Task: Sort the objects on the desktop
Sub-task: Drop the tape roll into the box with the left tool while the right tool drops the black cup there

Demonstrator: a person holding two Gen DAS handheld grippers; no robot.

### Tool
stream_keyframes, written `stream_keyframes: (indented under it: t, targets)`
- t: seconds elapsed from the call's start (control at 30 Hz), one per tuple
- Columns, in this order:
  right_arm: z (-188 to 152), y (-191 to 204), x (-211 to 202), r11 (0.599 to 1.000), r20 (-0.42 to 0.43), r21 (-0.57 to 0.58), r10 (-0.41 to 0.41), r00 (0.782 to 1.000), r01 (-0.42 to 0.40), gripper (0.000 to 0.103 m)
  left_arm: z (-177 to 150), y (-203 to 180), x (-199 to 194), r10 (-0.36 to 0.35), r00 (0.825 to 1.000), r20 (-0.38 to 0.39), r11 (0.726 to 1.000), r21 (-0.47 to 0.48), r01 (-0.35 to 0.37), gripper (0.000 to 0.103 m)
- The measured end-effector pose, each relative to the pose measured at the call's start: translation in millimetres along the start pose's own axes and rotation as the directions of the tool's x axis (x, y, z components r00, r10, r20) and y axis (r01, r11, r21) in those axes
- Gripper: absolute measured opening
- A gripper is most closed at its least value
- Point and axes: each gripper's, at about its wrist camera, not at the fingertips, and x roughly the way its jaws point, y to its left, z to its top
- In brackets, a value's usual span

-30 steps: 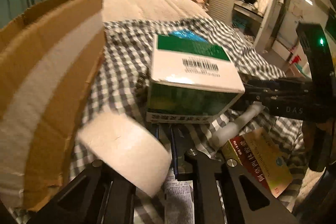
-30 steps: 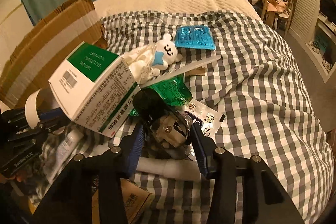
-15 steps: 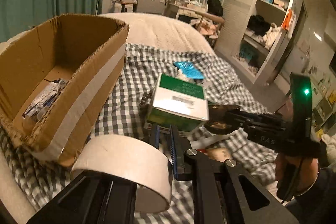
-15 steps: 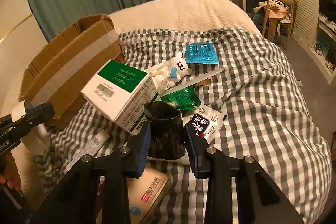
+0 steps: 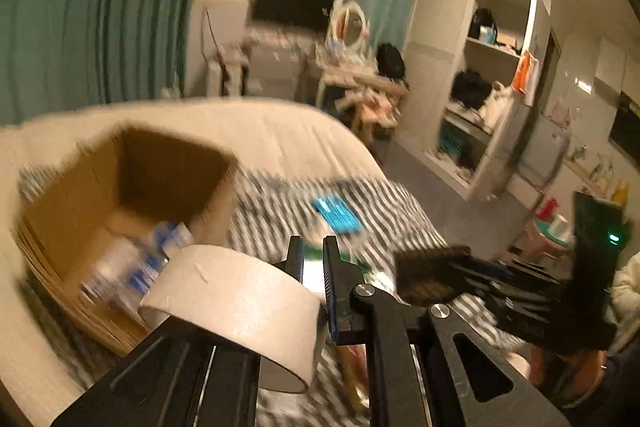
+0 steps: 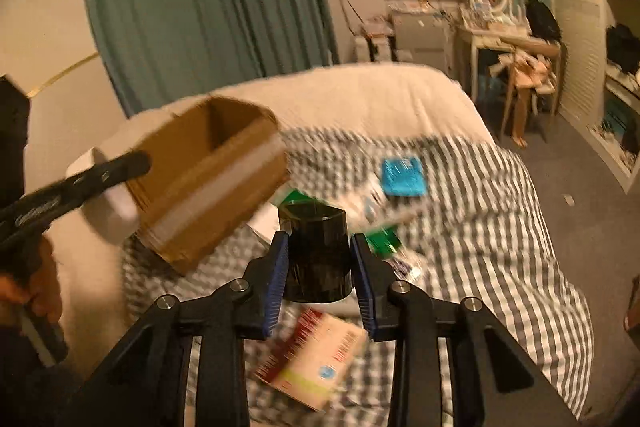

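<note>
Left wrist view shows a wide roll of white tape [image 5: 236,311], its outer face matte and slightly creased, its ring standing on edge. It is pinched through the wall by the left gripper [image 5: 308,267], whose blue-padded fingers [image 5: 331,291] are drawn nearly together on it. The roll hangs in the air beside the open cardboard box [image 5: 132,195], which sits on the bed and already holds a few white and blue packets, too blurred to read.

From the right wrist, the right gripper [image 6: 320,267] clamps a glossy black cup-shaped container [image 6: 316,255], upright, open end up, with a blue pad pressed to each side. It is held above the grey-and-white checked cloth [image 6: 500,227].

Below it on the cloth lie a cream and red packet [image 6: 316,359], a green wrapper [image 6: 384,239] and, further off, a bright blue flat pack [image 6: 402,175]. The box, banded with pale tape, stands to the left of them, with the tape roll and the person's hand [image 6: 28,287] at its near side.

Behind the bed hang teal curtains [image 6: 208,11].
</note>
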Motion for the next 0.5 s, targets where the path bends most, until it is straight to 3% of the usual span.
stream_keyframes:
  t: [0.07, 0.2, 0.3, 0.4, 0.5]
  targets:
    - [22.1, 19.1, -1.7, 0.999, 0.020, -0.016, 0.040, 0.999, -0.040, 0.029, 19.3, 11.4, -8.3, 0.047, 0.998, 0.041, 0.999, 0.026, -0.048, 0.010]
    - [68.3, 58.9, 11.9, 0.990, 0.045, -0.034, 0.137, 0.990, -0.135, 0.025, 43.7, 58.0, -10.5, 0.103, 0.991, 0.085, 0.995, -0.022, -0.101, 0.010]
    - [98.0, 97.0, 39.6, 0.981, 0.037, -0.062, 0.188, 0.982, -0.185, 0.017, 42.9, 101.8, 9.7, 0.122, 0.992, 0.038, 0.990, -0.081, -0.118, 0.010]
    - [115.3, 142.2, 85.7, 0.973, -0.010, -0.133, 0.191, 0.982, -0.190, 0.001, 28.7, 141.9, 34.8, 0.139, 0.990, -0.018, 0.976, -0.165, -0.141, 0.010]
    - [116.5, 164.4, 120.3, 0.975, -0.027, -0.177, 0.130, 0.991, -0.133, 0.001, 8.9, 163.4, 62.5, 0.148, 0.980, -0.133, 0.969, -0.179, -0.171, 0.010]
